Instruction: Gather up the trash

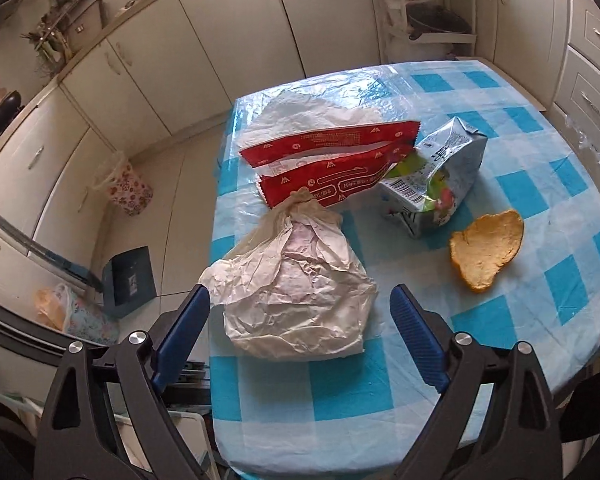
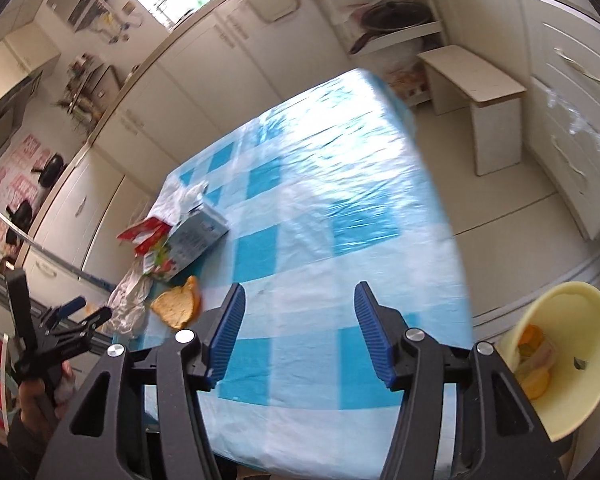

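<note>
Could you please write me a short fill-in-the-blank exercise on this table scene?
1. The table wears a white and ____ checked cloth.
2. Between the open left gripper fingers lies a crumpled ____ bag.
3. The peel lies beside a crushed ____.
4. The open right gripper holds ____.

Missing words: blue; paper; carton; nothing

Glossy plastic tablecloth (image 1: pixel 500 128); crinkled matt paper wrapper (image 1: pixel 296 280); shiny red foil packet (image 1: pixel 324 152).
</note>
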`<state>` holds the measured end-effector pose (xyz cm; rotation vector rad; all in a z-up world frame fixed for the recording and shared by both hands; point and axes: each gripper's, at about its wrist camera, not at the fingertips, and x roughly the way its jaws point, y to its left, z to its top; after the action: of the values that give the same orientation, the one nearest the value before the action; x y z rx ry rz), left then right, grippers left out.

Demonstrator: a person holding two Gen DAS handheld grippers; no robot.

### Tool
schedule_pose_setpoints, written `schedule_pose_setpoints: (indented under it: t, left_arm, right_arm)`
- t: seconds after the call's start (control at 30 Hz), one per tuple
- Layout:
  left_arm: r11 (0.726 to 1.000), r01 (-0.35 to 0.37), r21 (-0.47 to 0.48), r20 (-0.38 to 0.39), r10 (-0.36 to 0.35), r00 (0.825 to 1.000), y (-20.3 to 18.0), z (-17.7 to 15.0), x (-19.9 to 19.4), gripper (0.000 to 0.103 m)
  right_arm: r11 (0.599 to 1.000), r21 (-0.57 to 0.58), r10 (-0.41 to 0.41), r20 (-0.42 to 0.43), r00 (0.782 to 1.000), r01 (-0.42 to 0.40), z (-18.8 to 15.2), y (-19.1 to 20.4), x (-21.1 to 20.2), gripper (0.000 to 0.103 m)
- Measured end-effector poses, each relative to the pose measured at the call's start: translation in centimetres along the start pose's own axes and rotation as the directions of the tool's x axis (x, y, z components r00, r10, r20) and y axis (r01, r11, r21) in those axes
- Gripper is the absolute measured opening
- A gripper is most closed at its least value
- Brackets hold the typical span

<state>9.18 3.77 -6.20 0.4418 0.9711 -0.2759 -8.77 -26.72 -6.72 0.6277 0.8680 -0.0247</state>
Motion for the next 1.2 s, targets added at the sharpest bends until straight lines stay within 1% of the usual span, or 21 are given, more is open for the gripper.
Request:
schedule_pose_setpoints:
  t: [0.07,0.2,0.27,0.3,0.37,0.43,0.5,0.6,0.67,0.7,0.73,0.77,0.8,0.83,0.87,0.9,0.93,0.97,1.03,1.1,1.2]
  left_arm:
    - [0.999,0.026,0.019,-0.027,-0.025,0.999,-0.2,0.4,1.4,0.089]
    - [1.000,0.017,0.023,-0.085,-0.015,0.996,0.3,0.5,4.0,0.089]
    - [0.999,0.036,-0.006,-0.112,-0.036,0.993,1.0,0.6,5.0,0.089]
    - [0.998,0.062,-0.033,-0.124,-0.066,0.990,1.3,0.7,5.3,0.088]
    - [0.988,0.127,-0.090,-0.137,-0.138,0.981,2.1,0.5,5.6,0.075]
    - [0.973,0.191,-0.127,-0.147,-0.209,0.967,2.6,0.2,5.6,0.045]
    - [0.959,0.241,-0.151,-0.140,-0.263,0.955,3.1,-0.4,5.1,0.028]
    - [0.928,0.328,-0.179,-0.088,-0.347,0.934,3.9,-1.2,3.5,0.023]
    - [0.890,0.409,-0.204,-0.034,-0.424,0.905,4.5,-1.7,2.0,0.022]
    - [0.864,0.454,-0.216,-0.004,-0.466,0.885,4.8,-2.0,1.2,0.022]
    - [0.843,0.489,-0.225,0.018,-0.499,0.867,5.0,-2.2,0.7,0.022]
    - [0.816,0.529,-0.234,0.042,-0.535,0.844,5.2,-2.4,0.1,0.022]
    - [0.802,0.546,-0.242,0.055,-0.550,0.833,5.4,-2.5,-0.3,0.022]
    - [0.794,0.551,-0.257,0.062,-0.555,0.829,5.4,-2.7,-0.5,0.023]
    - [0.797,0.539,-0.271,0.055,-0.547,0.836,5.4,-2.9,-0.4,0.023]
    - [0.809,0.515,-0.283,0.036,-0.528,0.849,5.2,-3.1,-0.1,0.023]
    - [0.828,0.479,-0.292,0.003,-0.500,0.866,4.9,-3.4,0.4,0.023]
    - [0.842,0.450,-0.297,-0.028,-0.479,0.877,4.5,-3.7,0.9,0.023]
    - [0.864,0.406,-0.298,-0.076,-0.446,0.892,4.0,-4.2,1.5,0.023]
    - [0.877,0.377,-0.297,-0.099,-0.421,0.902,3.5,-4.5,1.8,0.023]
    - [0.883,0.357,-0.304,-0.111,-0.405,0.908,3.3,-4.7,2.0,0.024]
  right_arm:
    - [0.999,-0.031,0.014,-0.025,1.000,-0.015,-0.2,1.5,1.4,0.058]
    - [0.996,-0.078,0.028,-0.067,0.997,-0.033,-0.6,4.0,3.7,0.061]
    - [0.995,-0.092,0.033,-0.082,0.996,-0.040,-0.7,5.0,4.7,0.061]
    - [0.994,-0.097,0.032,-0.088,0.996,-0.041,-0.8,5.3,5.2,0.061]
    - [0.994,-0.102,0.033,-0.102,0.994,-0.044,-0.9,5.9,6.2,0.061]
    - [0.993,-0.110,0.031,-0.115,0.993,-0.043,-1.0,6.7,7.3,0.061]
    - [0.992,-0.123,0.021,-0.127,0.992,-0.037,-1.2,7.3,8.3,0.061]
    - [0.986,-0.169,-0.003,-0.106,0.994,-0.015,-1.2,8.4,8.9,0.061]
    - [0.982,-0.191,-0.016,-0.093,0.995,-0.002,-1.4,8.8,9.1,0.061]
    - [0.979,-0.203,-0.021,-0.090,0.996,0.002,-1.4,8.9,9.2,0.060]
    - [0.976,-0.219,-0.027,-0.088,0.996,0.007,-1.5,9.1,9.2,0.048]
    - [0.973,-0.232,-0.024,-0.097,0.995,0.001,-1.7,9.2,9.3,0.040]
    - [0.970,-0.243,-0.017,-0.113,0.993,-0.011,-1.8,9.3,9.5,0.025]
    - [0.969,-0.247,-0.007,-0.125,0.992,-0.024,-1.9,9.3,9.6,0.015]
    - [0.967,-0.253,-0.006,-0.127,0.992,-0.027,-2.0,9.2,9.5,0.012]
    - [0.964,-0.263,-0.008,-0.120,0.993,-0.024,-2.0,9.2,9.2,0.009]
    - [0.963,-0.267,-0.006,-0.112,0.994,-0.024,-2.0,9.2,8.9,0.007]
    - [0.964,-0.265,0.000,-0.105,0.994,-0.028,-1.9,9.0,8.5,0.007]
    - [0.964,-0.264,-0.004,-0.088,0.996,-0.020,-1.7,8.8,7.8,0.005]
    - [0.966,-0.257,-0.006,-0.074,0.997,-0.013,-1.5,8.2,7.0,0.005]
    - [0.970,-0.242,-0.017,-0.053,0.998,0.003,-1.2,7.1,5.8,0.005]
